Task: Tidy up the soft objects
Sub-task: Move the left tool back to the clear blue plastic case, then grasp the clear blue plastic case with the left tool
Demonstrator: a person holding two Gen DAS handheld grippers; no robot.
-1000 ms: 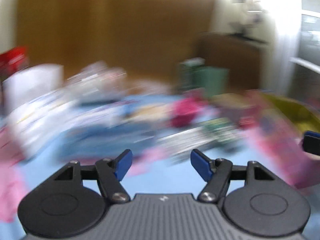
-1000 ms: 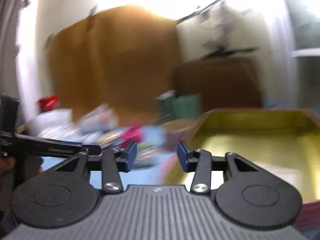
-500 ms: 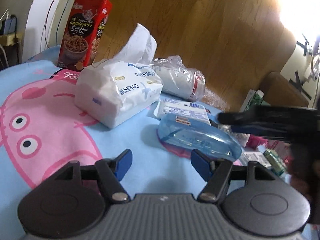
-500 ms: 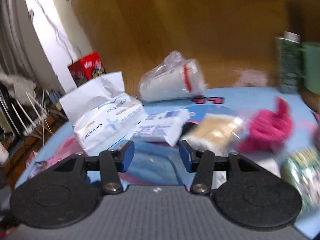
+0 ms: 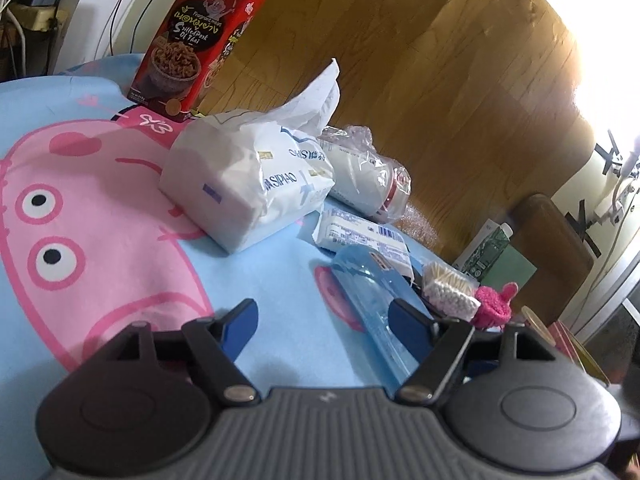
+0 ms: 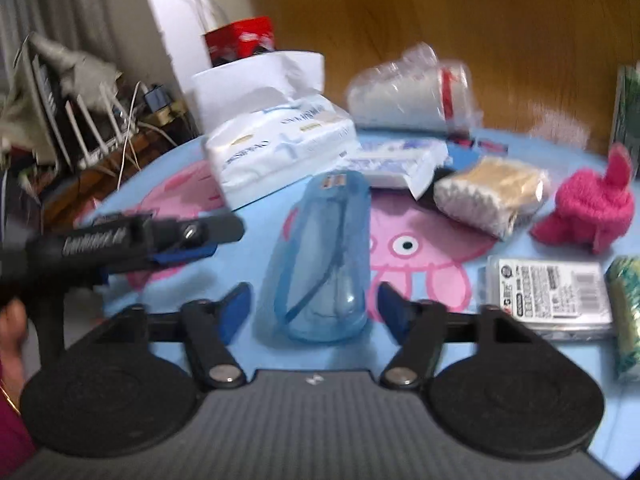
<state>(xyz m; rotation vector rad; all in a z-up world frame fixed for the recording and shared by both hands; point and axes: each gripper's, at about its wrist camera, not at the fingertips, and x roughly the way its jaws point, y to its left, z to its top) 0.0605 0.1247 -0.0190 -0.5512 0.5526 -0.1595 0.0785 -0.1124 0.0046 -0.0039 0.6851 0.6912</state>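
A white tissue pack point(image 5: 248, 188) point(image 6: 280, 148) lies on the blue cartoon cloth point(image 5: 100, 240). A pink knitted toy point(image 6: 588, 204) point(image 5: 494, 300) sits at the right, beside a bag of cotton swabs point(image 6: 488, 192) point(image 5: 448, 288). A clear blue case point(image 6: 324, 256) point(image 5: 372, 308) lies in the middle. My left gripper point(image 5: 324, 320) is open and empty, low over the cloth left of the case; it also shows in the right wrist view point(image 6: 188, 240). My right gripper point(image 6: 314, 300) is open, its fingers on either side of the case's near end.
A red food box point(image 5: 196, 40) stands at the back. A bagged stack of paper cups point(image 5: 368, 176) and a flat white packet point(image 5: 364, 236) lie behind the case. A labelled packet point(image 6: 548, 292) and a green roll point(image 6: 628, 312) lie at the right. A wooden wall point(image 5: 440, 60) backs the table.
Both grippers swung left from the yellow bin side to the cluttered cloth. The right gripper has come down to the blue case. Both stay open.
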